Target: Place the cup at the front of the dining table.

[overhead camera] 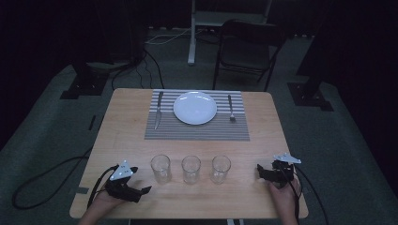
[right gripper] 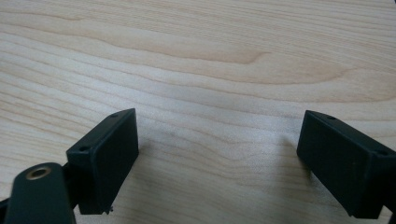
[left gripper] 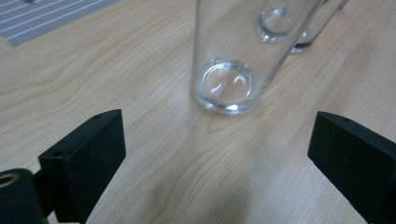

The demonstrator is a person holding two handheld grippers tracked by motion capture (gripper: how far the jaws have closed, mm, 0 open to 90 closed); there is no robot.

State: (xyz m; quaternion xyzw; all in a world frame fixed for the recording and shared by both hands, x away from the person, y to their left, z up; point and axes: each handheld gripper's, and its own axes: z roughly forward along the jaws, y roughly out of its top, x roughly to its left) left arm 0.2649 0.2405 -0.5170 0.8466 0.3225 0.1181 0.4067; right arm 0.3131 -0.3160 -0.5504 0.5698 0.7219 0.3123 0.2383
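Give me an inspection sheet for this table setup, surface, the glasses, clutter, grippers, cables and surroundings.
Surface: wooden table, striped placemat at far side.
Job's things: three empty glasses in a row, upright; left glass nearest the left gripper.
Clutter: plate, knife, fork on the placemat.
Grippers: left gripper open, aimed at left glass, apart from it; right gripper open, nothing between jaws.
Cables: one cable trails off the left edge to the floor.
Surroundings: folding chair, dark floor.

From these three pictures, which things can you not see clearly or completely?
- Nearest glass, left gripper view: its rim is cut off by the top edge.
- Two glasses behind, same view: blurred through the nearest glass.
- Knife and fork, high view: too small and dim for details.
- Right gripper, high view: jaw gap too dark to judge.
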